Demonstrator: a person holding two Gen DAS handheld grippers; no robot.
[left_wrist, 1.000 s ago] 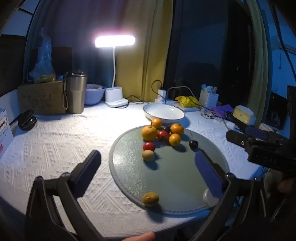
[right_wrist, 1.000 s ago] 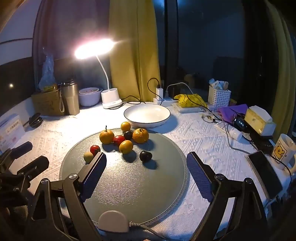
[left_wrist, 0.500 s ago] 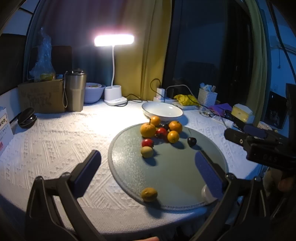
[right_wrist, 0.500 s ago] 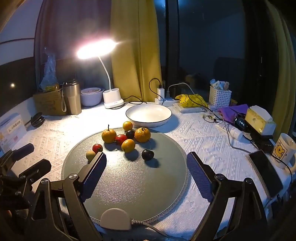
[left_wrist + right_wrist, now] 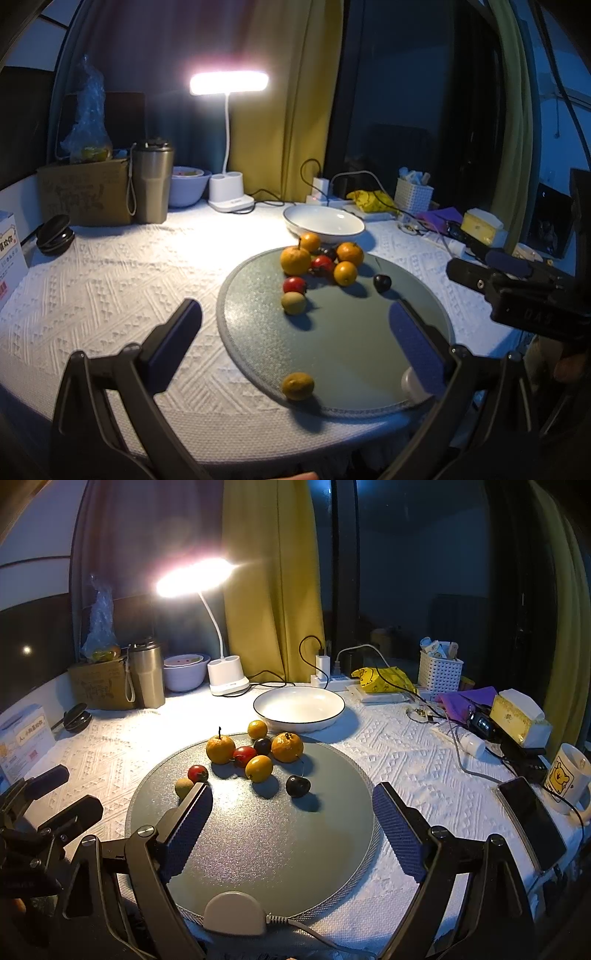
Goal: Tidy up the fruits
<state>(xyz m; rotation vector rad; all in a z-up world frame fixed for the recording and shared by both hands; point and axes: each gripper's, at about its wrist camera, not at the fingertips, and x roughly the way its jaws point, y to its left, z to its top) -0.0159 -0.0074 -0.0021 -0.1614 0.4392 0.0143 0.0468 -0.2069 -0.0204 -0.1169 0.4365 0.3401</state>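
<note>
Several small fruits lie on a round grey mat (image 5: pixel 343 350) (image 5: pixel 258 849): oranges (image 5: pixel 294 260) (image 5: pixel 287 747), red tomatoes (image 5: pixel 294 285) (image 5: pixel 198 773), a dark plum (image 5: pixel 382 283) (image 5: pixel 297 785), a greenish fruit (image 5: pixel 293 302) (image 5: pixel 183 787). One yellow fruit (image 5: pixel 297 386) lies alone at the mat's near edge. An empty white bowl (image 5: pixel 323 221) (image 5: pixel 299 707) stands behind the mat. My left gripper (image 5: pixel 295 343) is open and empty above the table's front edge. My right gripper (image 5: pixel 291 827) is open and empty above the mat; it also shows at the right of the left wrist view (image 5: pixel 517 295).
A lit desk lamp (image 5: pixel 225 679), steel tumbler (image 5: pixel 147 675), cardboard box (image 5: pixel 83 192) and a bowl (image 5: pixel 183 672) stand at the back left. Cables, white basket (image 5: pixel 439 670), tissue box (image 5: pixel 521 716), phone (image 5: pixel 532 821) and mug (image 5: pixel 569 775) crowd the right. A white puck (image 5: pixel 234 912) sits on the mat's near rim.
Both grippers have drawn back and risen slightly, so the mat and fruits sit a little farther away. No fruit has moved.
</note>
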